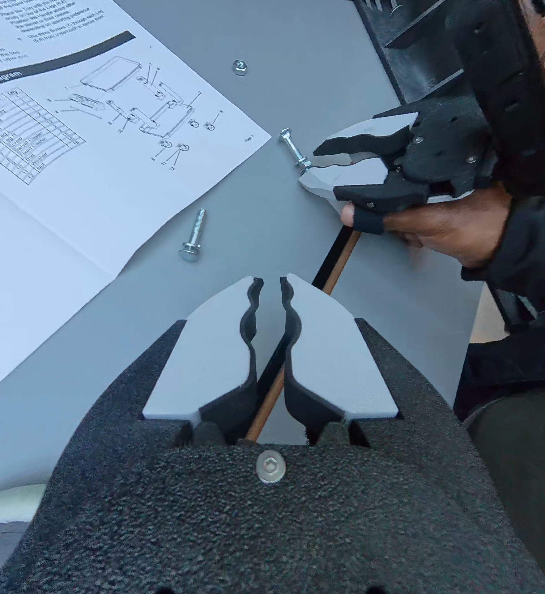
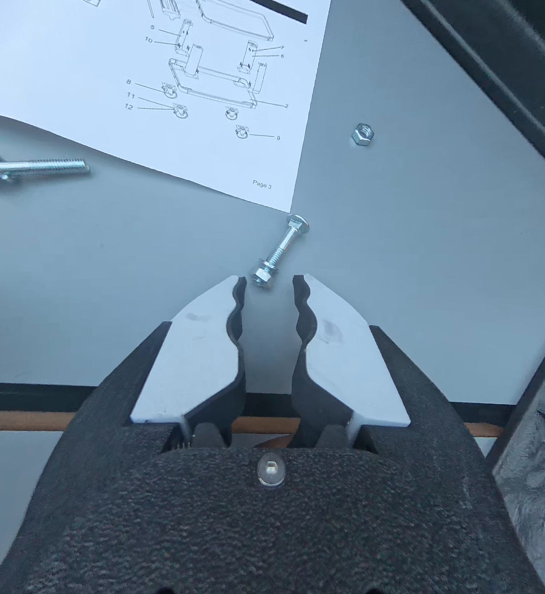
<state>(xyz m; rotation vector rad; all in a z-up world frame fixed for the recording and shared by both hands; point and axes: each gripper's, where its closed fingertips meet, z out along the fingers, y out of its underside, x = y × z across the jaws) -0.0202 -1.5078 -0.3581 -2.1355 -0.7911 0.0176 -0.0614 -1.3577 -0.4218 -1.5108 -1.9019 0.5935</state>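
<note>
Just ahead of the right gripper (image 2: pixel 269 281), its fingers spread and empty, a bolt (image 2: pixel 282 252) with washer and nut lies on the grey table (image 2: pixel 425 289), near the corner of a manual (image 2: pixel 168 96). Well apart, the left gripper (image 1: pixel 271 283) hovers slightly parted, holding nothing, a second bolt (image 1: pixel 194 233) ahead. A loose nut (image 2: pixel 362 134) sits beyond.

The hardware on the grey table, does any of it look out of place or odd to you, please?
Nothing looks damaged. The loose nut lies alone on the grey table, apart from both bolts. The bolt with a nut and washer lies just beyond the open right gripper, untouched.
</note>
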